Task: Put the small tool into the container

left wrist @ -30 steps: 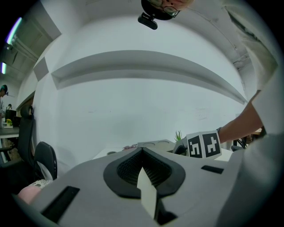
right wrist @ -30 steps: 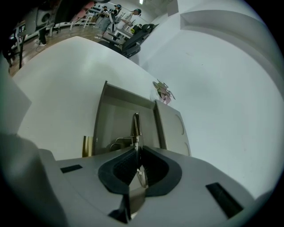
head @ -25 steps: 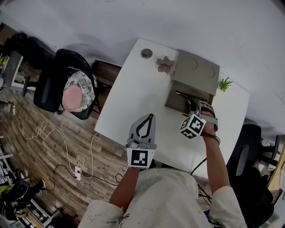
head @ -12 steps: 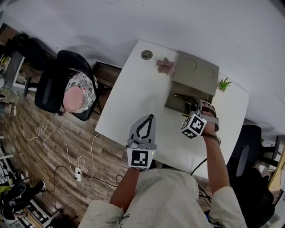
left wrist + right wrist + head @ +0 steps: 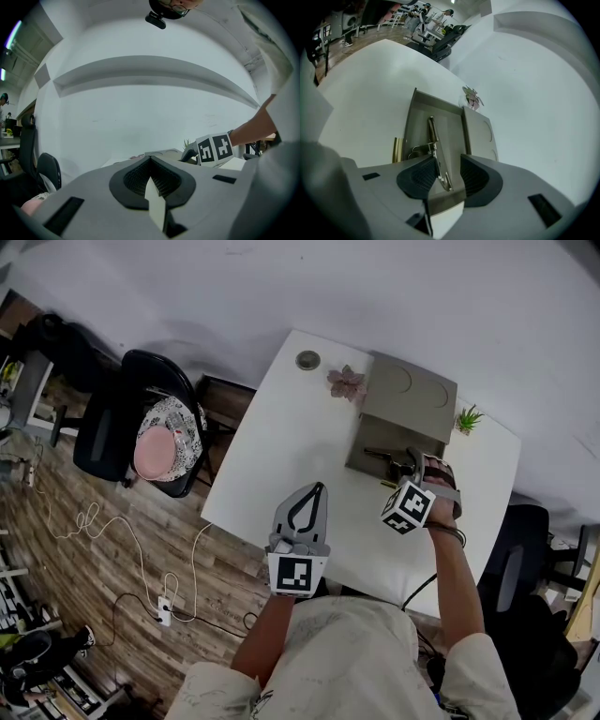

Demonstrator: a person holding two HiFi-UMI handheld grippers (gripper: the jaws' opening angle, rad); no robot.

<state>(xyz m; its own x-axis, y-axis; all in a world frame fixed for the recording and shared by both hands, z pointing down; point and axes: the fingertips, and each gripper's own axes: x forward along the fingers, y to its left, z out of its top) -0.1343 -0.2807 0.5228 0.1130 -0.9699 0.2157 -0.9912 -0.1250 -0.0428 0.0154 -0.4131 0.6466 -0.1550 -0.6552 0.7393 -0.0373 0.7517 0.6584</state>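
The container is a grey-olive box on the white table, with its drawer pulled out towards me. The small metal tool lies lengthwise in the drawer. Its near end rests between the jaws of my right gripper, which are opening. It leans by the left pad, and the right pad stands apart from it. My left gripper hovers over the table's near edge, left of the box, tips together and nothing in them.
A pink artificial flower lies by the box's left corner, and a small green plant stands at its right. A round grommet sits at the table's far end. A black chair with a pink cushion stands left of the table.
My right gripper stays at the drawer while the tool's far end settles down into it. The left gripper has not moved.
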